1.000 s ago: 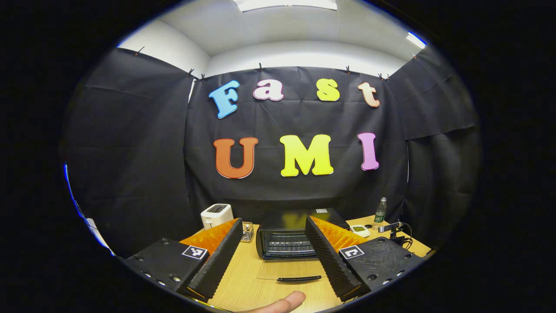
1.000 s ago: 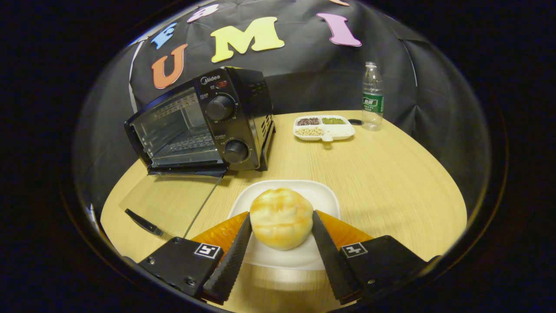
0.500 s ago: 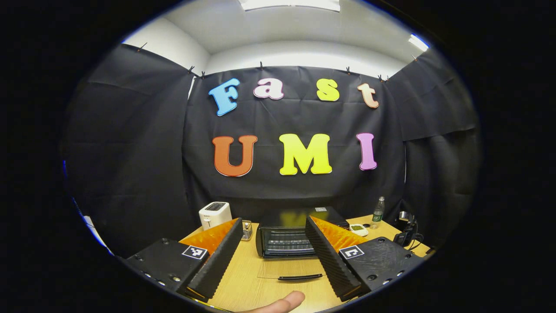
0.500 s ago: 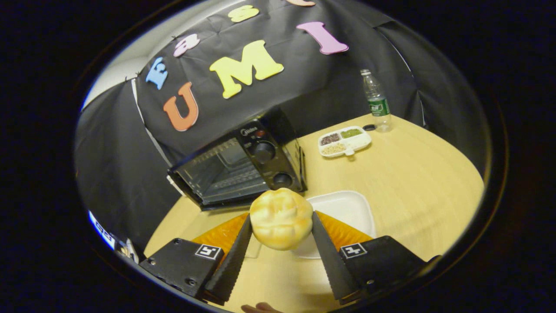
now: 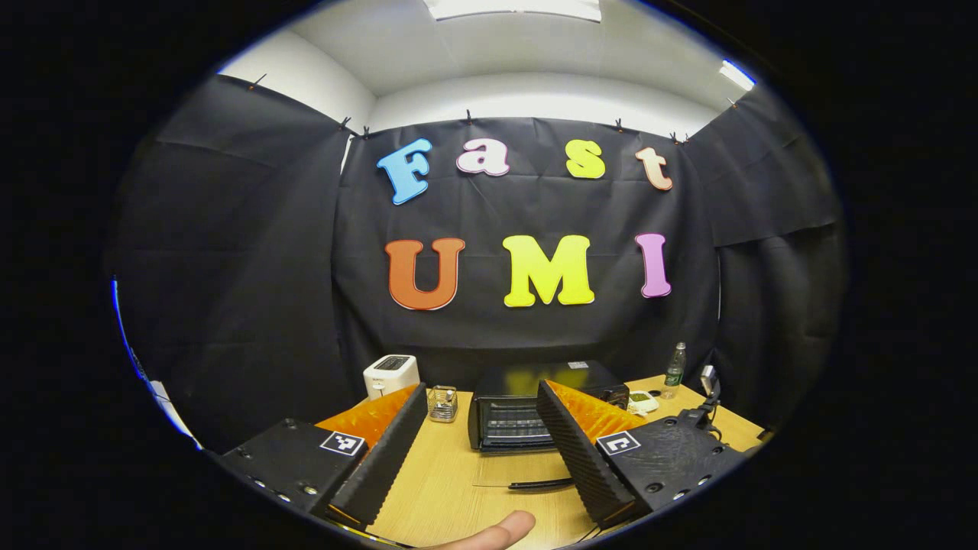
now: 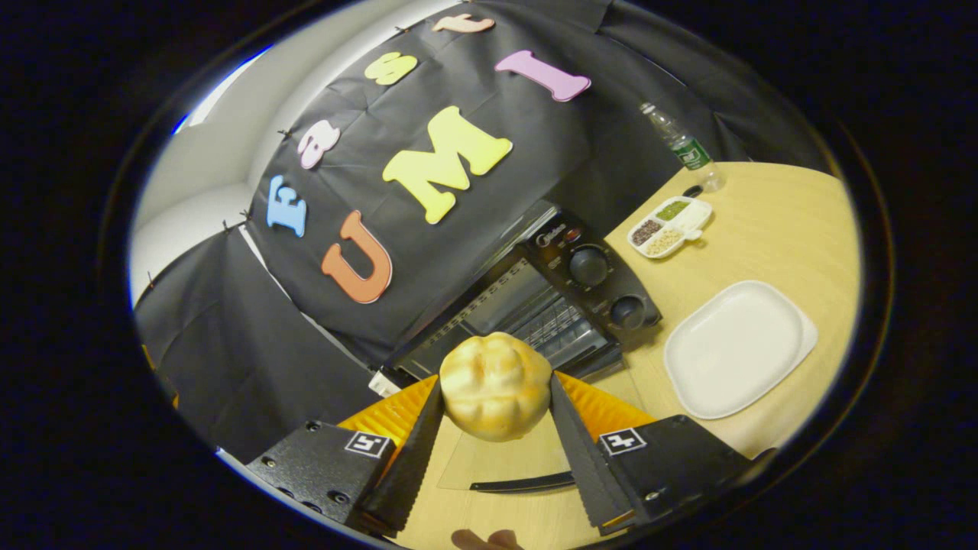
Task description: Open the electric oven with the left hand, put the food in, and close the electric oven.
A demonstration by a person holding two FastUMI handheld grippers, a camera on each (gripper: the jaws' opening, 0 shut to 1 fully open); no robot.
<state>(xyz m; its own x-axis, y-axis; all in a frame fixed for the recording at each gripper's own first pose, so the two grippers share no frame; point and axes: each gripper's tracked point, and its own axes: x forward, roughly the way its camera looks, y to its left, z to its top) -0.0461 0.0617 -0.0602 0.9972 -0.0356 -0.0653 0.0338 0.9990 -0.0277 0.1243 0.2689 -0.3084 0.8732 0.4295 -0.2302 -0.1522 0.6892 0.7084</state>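
Right gripper (image 6: pixel 493 416) pinches the bun (image 6: pixel 495 384) on both sides, up in the air above the oven (image 6: pixel 535 305) and its dropped door (image 6: pixel 519 458); left gripper (image 5: pixel 477 435) hangs spread wide, empty, facing the oven (image 5: pixel 535 401)

Golden-brown bun (image 6: pixel 495 384), black oven (image 6: pixel 565 294), white plate (image 6: pixel 737 347), pale wood table (image 6: pixel 787 229)
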